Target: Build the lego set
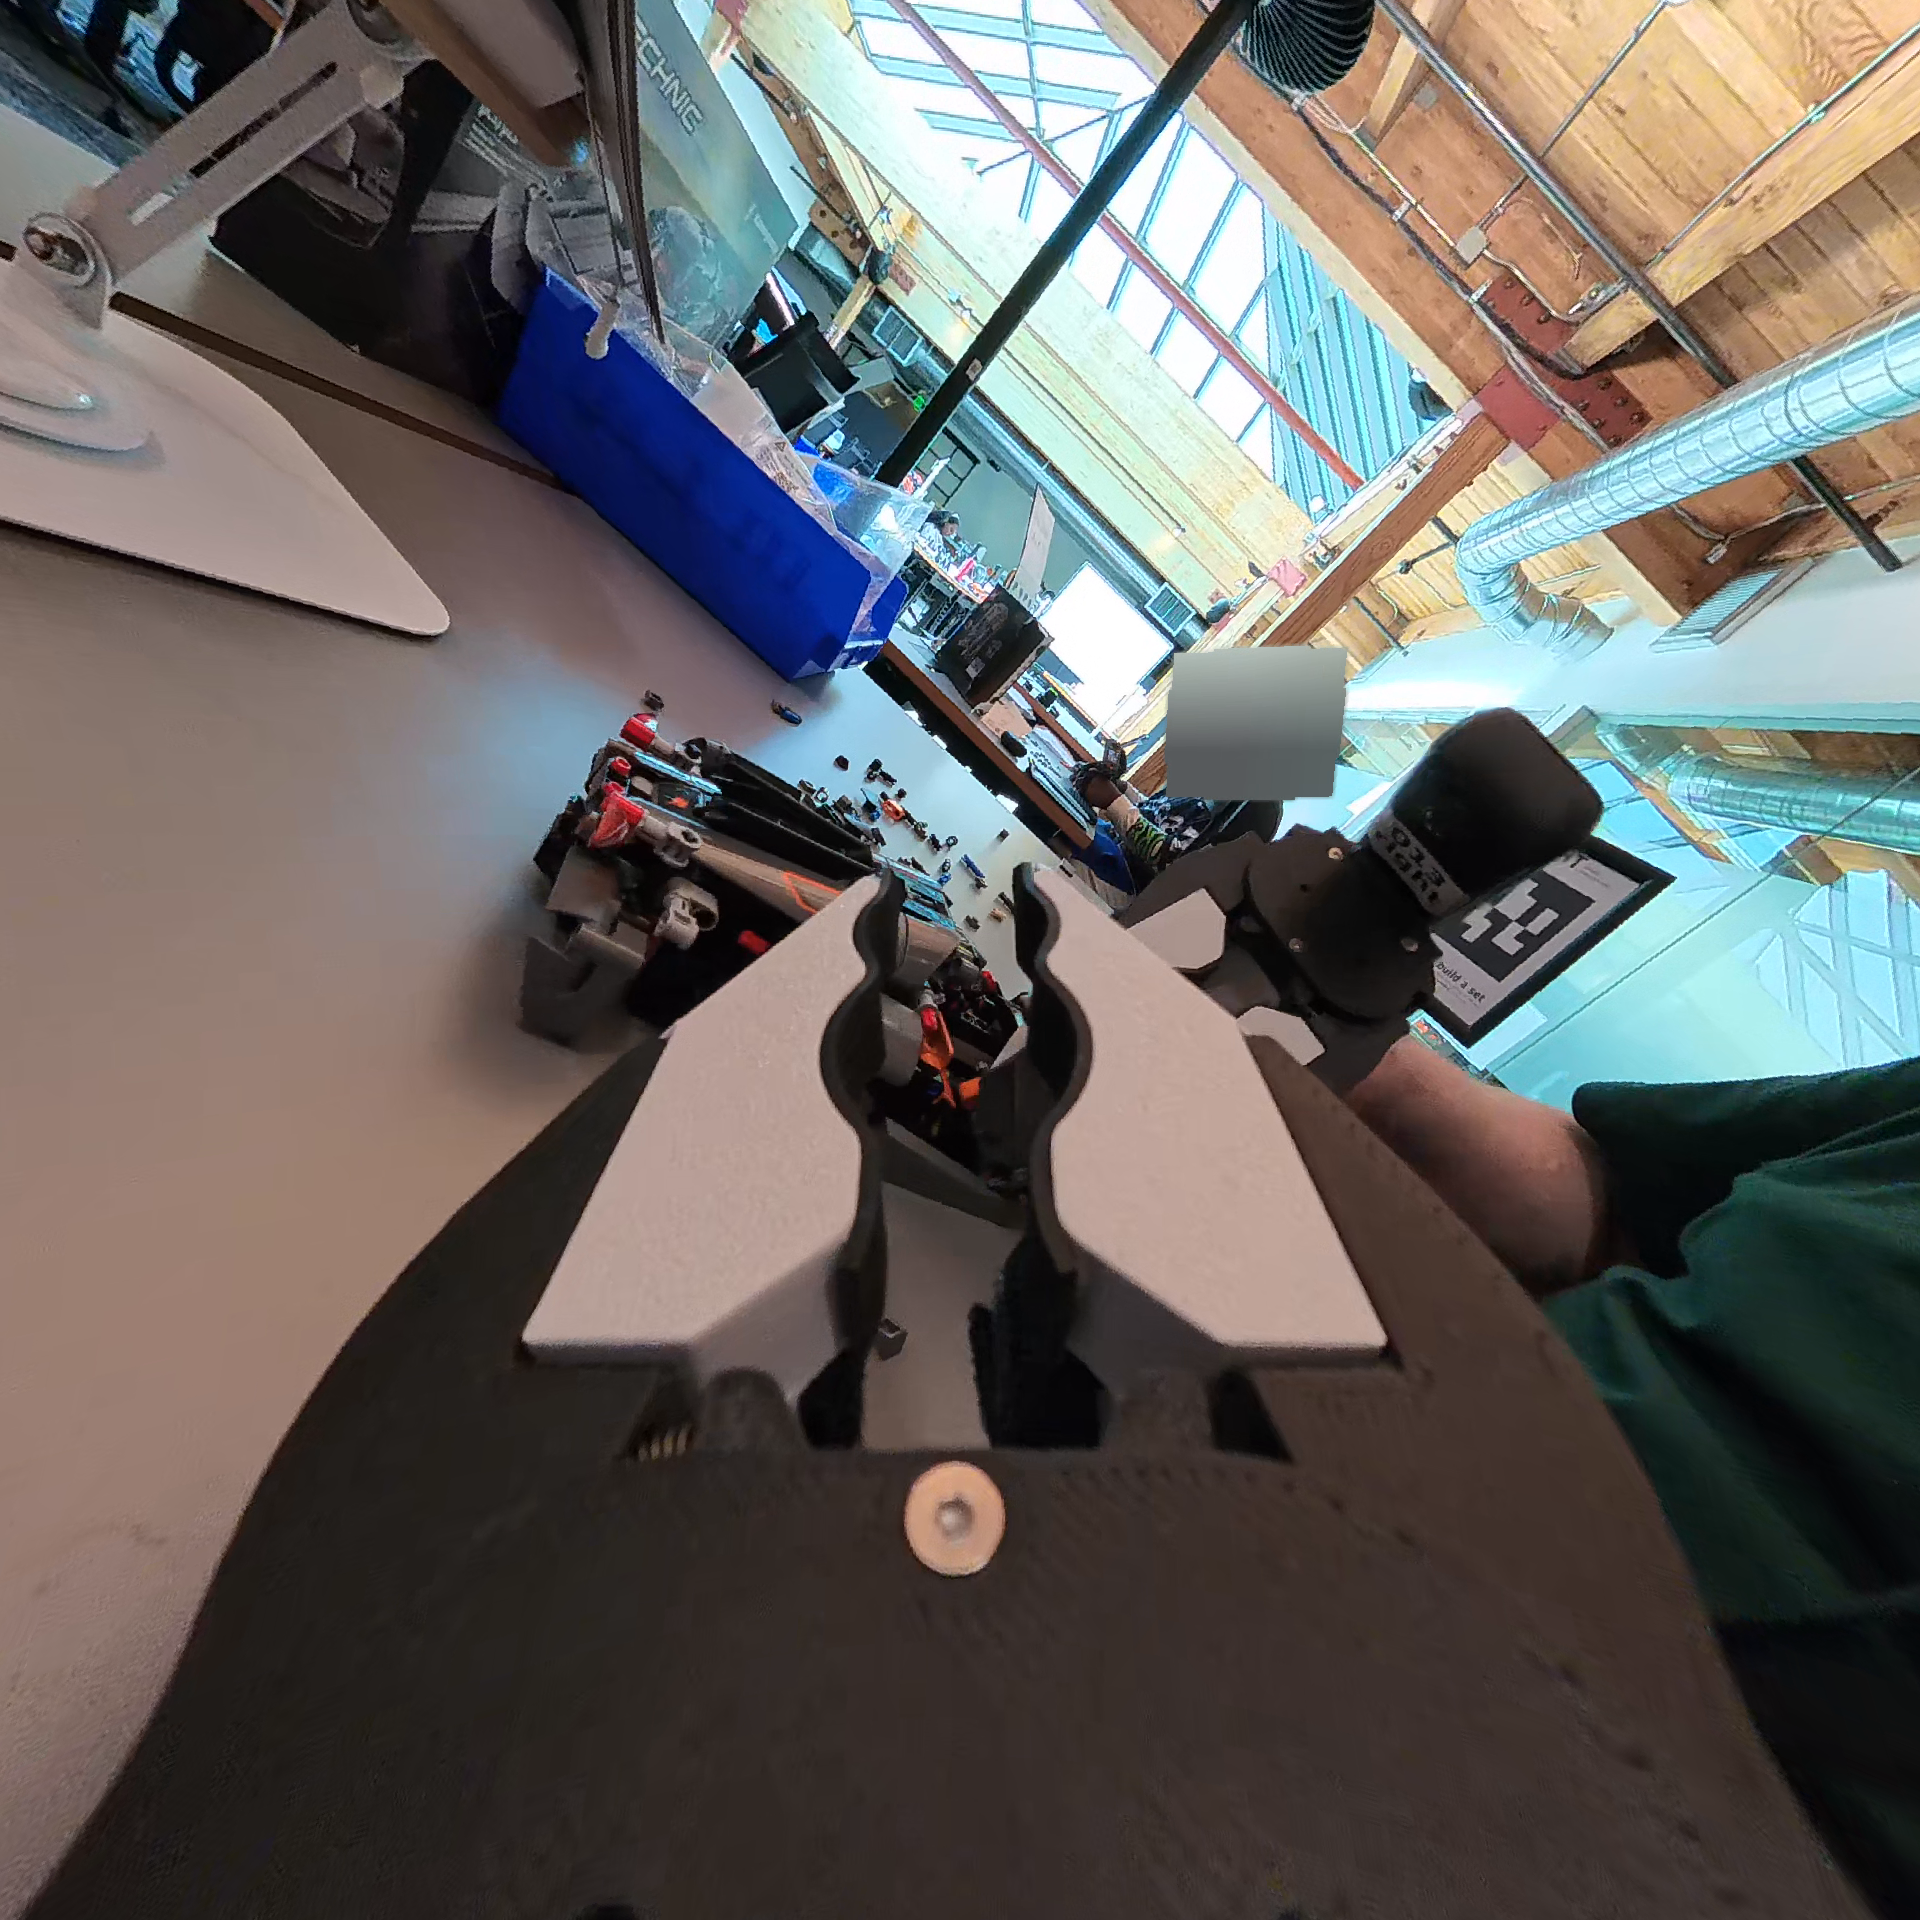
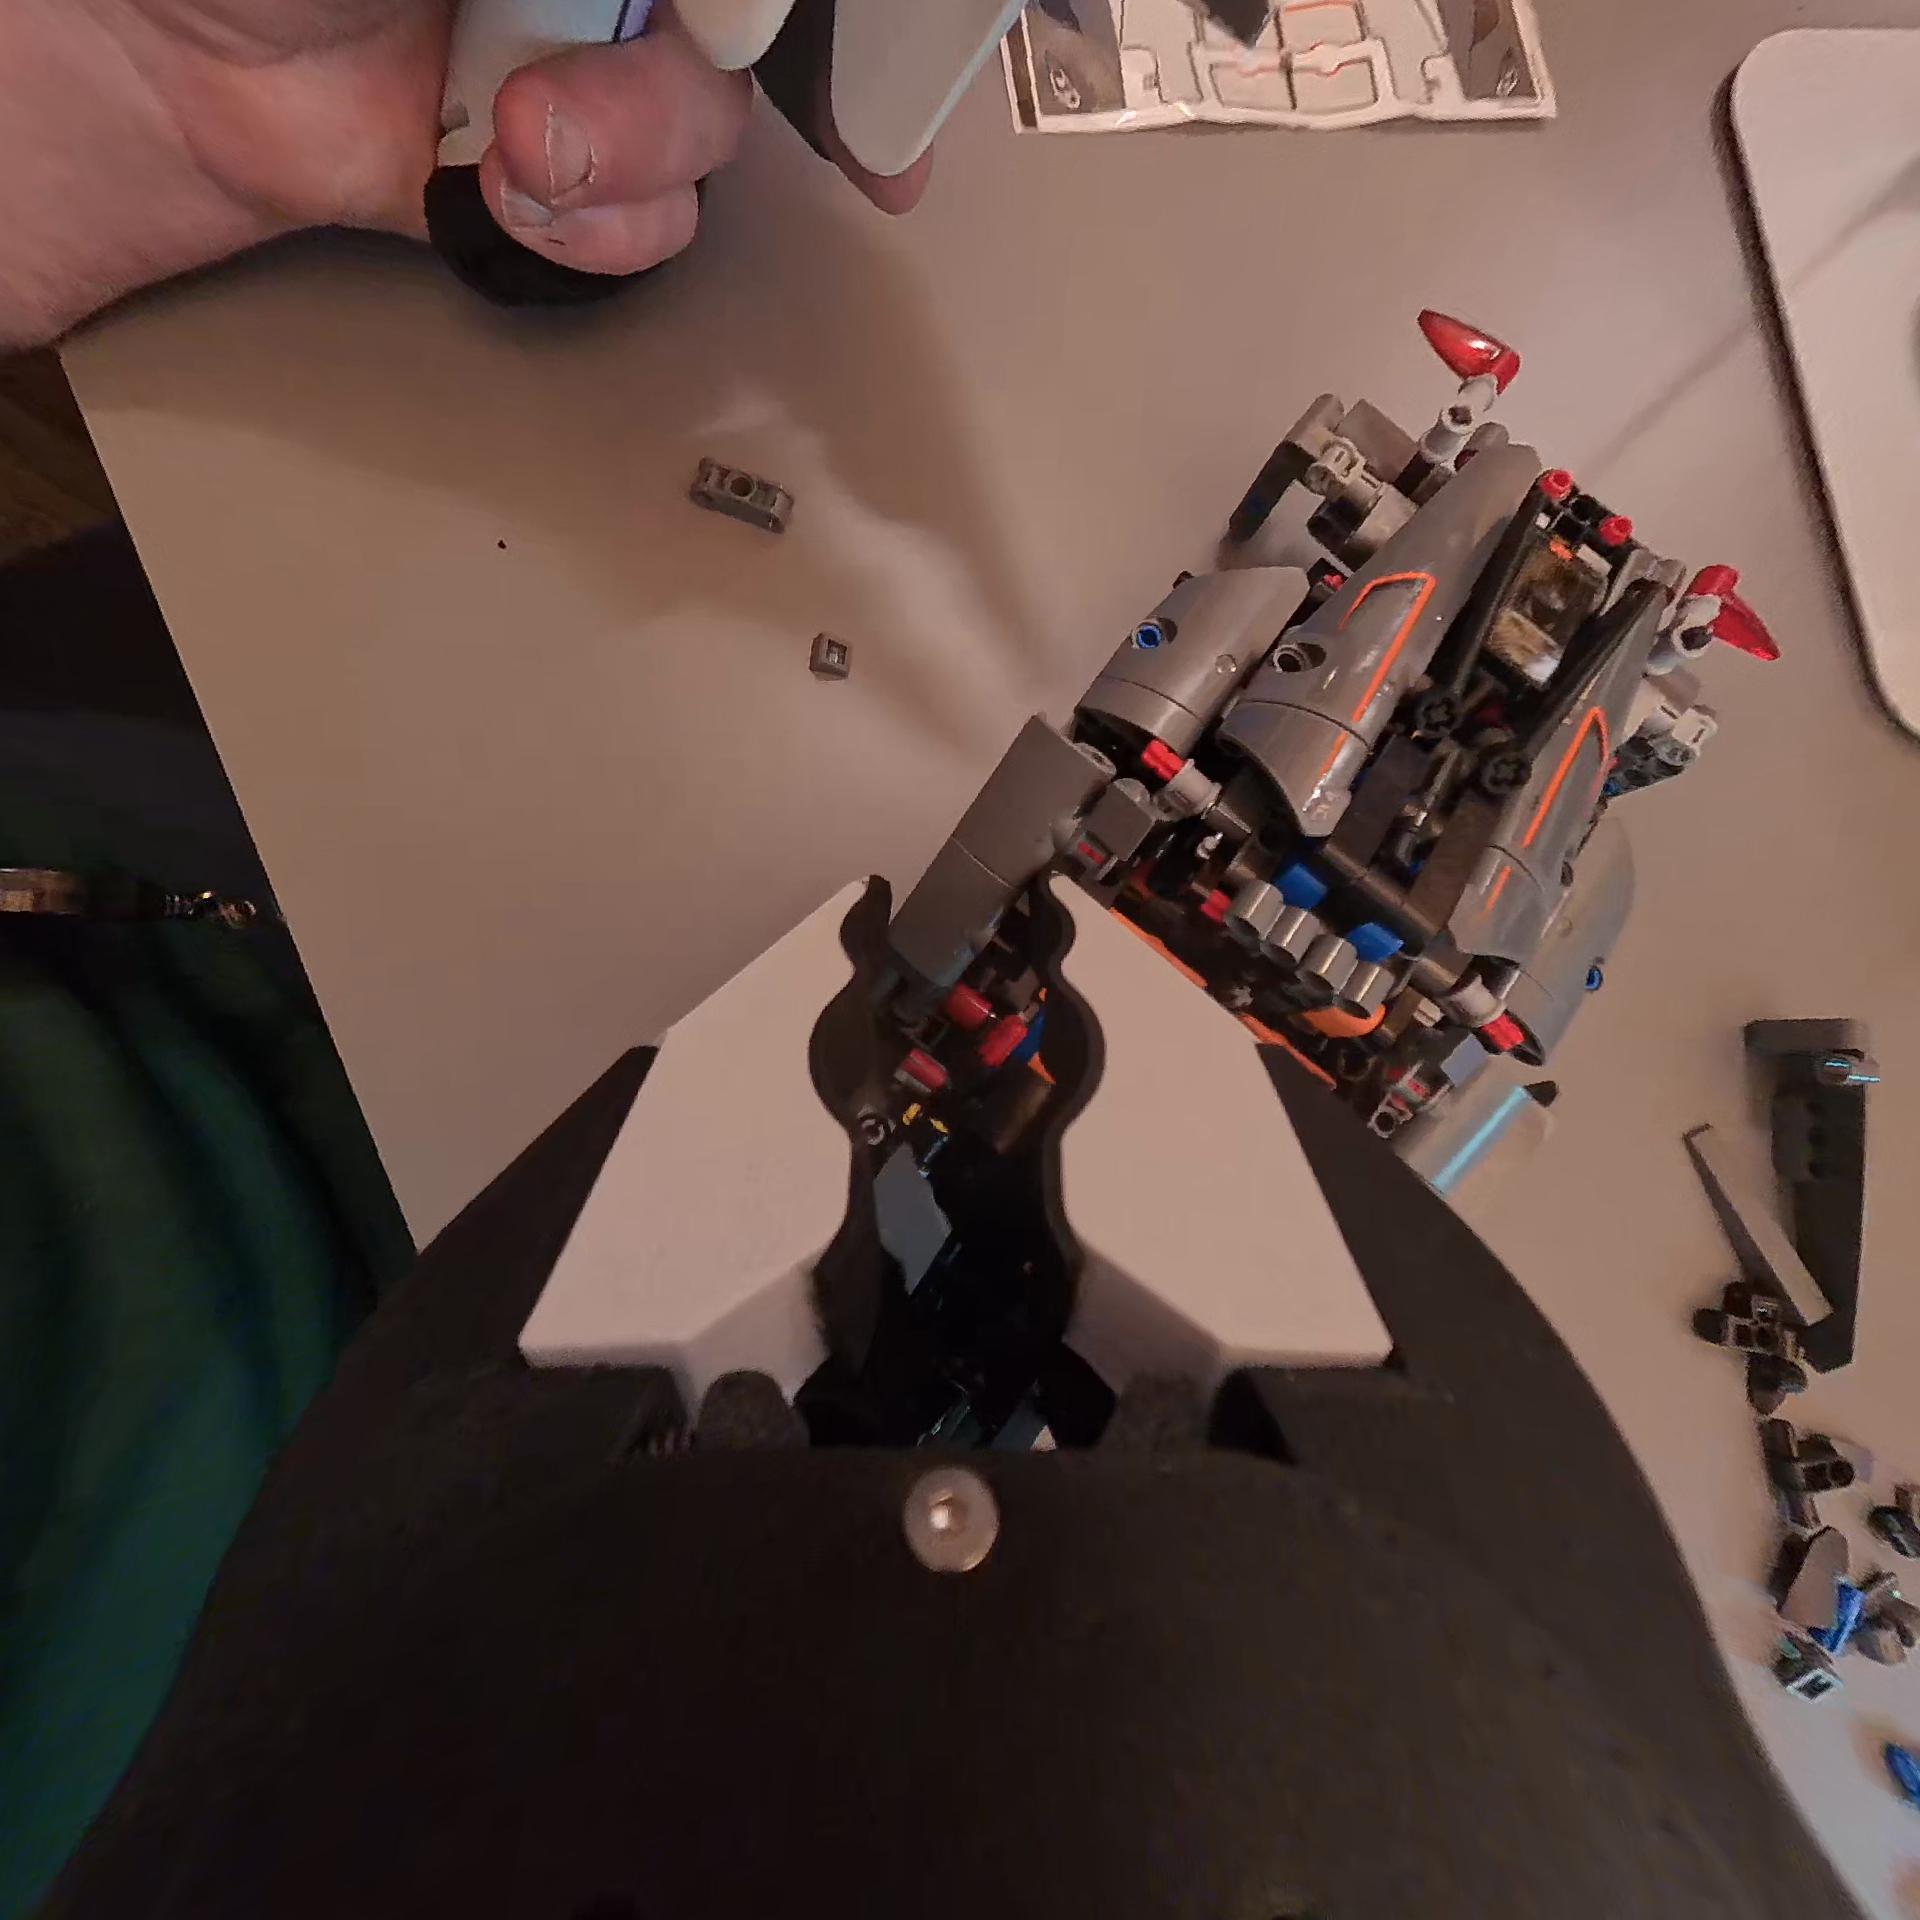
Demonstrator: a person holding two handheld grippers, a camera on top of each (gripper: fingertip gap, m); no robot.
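Right wrist view, nearest: right gripper (image 2: 961, 904), fingers closed in on the front end of the lego model (image 2: 1382, 748), black and red parts of the build filling the gap between the pads — model gripped. Just beyond the tips, grey body panels with orange lines and red translucent cones, the model tilted above the grey table (image 2: 520, 790). Left of it, apart on the table, a small grey beam (image 2: 740, 494) and a tiny grey square piece (image 2: 830, 656). At right, a scatter of loose dark and blue pieces (image 2: 1808, 1507). Farthest, a sticker sheet (image 2: 1288, 62) and the hand (image 2: 312, 135) around the other gripper's handle.

Left wrist view, nearest: left gripper (image 1: 951, 894), jaws parted by a narrow gap, nothing seen between the pads — model visible through the gap only. Beyond, the model on the table amid loose parts; to the right, the right gripper's body. Farther back, a blue bin (image 1: 686, 488) with plastic bags, and a white stand base (image 1: 208, 499).
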